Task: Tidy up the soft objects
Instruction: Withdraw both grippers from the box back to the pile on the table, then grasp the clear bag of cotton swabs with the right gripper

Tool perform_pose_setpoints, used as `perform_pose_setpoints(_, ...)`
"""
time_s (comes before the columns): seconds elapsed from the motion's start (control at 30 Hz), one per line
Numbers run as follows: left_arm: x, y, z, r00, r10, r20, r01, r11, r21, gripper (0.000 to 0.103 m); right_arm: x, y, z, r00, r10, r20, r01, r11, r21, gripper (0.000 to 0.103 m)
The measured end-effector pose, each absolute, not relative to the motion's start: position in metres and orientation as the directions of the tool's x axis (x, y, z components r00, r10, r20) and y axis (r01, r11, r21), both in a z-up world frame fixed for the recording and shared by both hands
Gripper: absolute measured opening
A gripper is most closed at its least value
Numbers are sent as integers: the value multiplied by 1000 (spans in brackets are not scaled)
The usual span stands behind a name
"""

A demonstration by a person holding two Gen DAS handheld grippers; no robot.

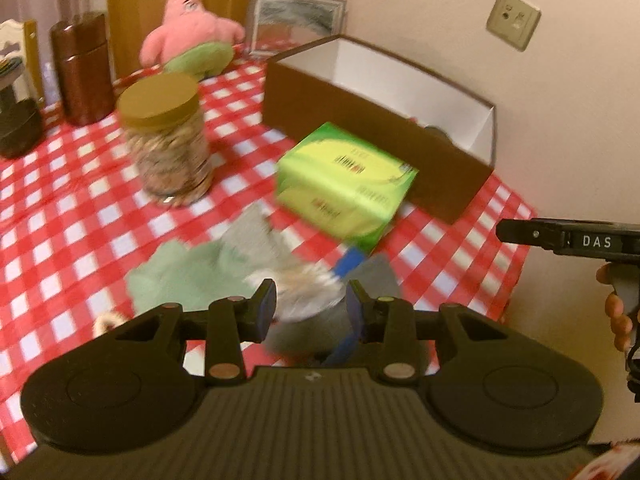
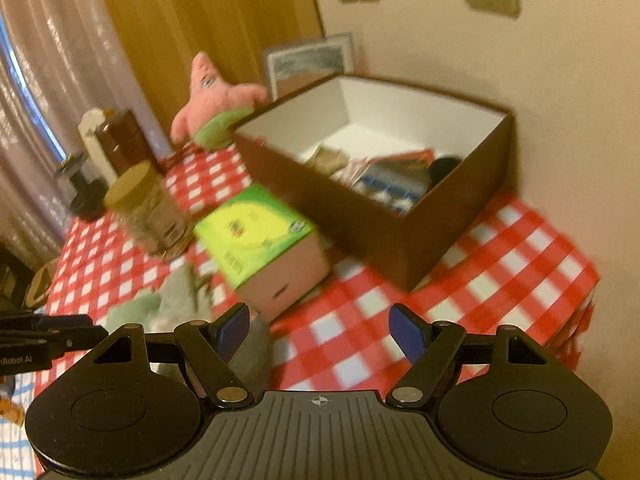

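The left gripper (image 1: 311, 310) is closing its blue-padded fingers (image 1: 265, 312) around a blurred grey soft bundle (image 1: 316, 300), apparently a rolled sock or cloth with a pale knitted band; the pads are sitting on either side of it, though motion blur is making it hard to tell how firmly they are pinching. Just beside it on the red-and-white checked tablecloth (image 1: 60, 216), a pale green cloth (image 1: 180, 272) is lying crumpled and flat, probably waiting for its own turn. The brown storage box (image 2: 400, 240) is standing open against the wall, its white interior already holding several folded fabric items (image 2: 384, 176), which suggests it is serving as the collecting place for soft things. A green tissue box (image 1: 344, 184) is sitting between the bundle and the storage box, so any carry will likely be needing to go over or around it. The right gripper (image 2: 320, 332) is hovering released, jaws spread wide with nothing between them, pointing toward the storage box, perhaps standing ready to help. A pink starfish plush (image 1: 188, 24) is leaning at the far table edge, well apart from both tools, and a jar of snacks (image 1: 168, 140) is standing near the cloths.
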State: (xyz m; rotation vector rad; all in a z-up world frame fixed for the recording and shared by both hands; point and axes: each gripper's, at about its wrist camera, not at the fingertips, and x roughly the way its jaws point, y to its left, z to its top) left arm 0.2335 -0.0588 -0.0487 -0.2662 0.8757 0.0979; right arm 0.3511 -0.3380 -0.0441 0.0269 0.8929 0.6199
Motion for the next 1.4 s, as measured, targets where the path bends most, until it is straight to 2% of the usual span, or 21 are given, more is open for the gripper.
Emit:
perform_pose_setpoints(0.37, 183, -20, -76, 577, 6, -816, -250, 953, -169, 34, 303, -285, -76, 347, 519, -781, -541, 791, 285, 76)
perform_pose_setpoints(0.77, 164, 3, -89, 570, 10, -822, -243, 957, -157, 34, 281, -249, -92, 320, 499, -805, -563, 784, 262, 76)
perform_pose_setpoints(1.0, 160, 16, -93, 570, 16, -822, -250, 956, -155, 34, 279, -236, -87, 365, 500, -785, -592, 776, 218, 76)
perform_pose_setpoints(1.2, 161, 28, -94, 570, 43, -820, -273, 952, -140, 34, 284, -217, -81, 399, 530, -748, -675, 722, 152, 76)
perform_pose_setpoints(1.4, 163, 42, -97, 566, 76, -821, -315, 940, -131, 34, 294, -190, -89, 383, 541, -749, -764, 641, 73, 76)
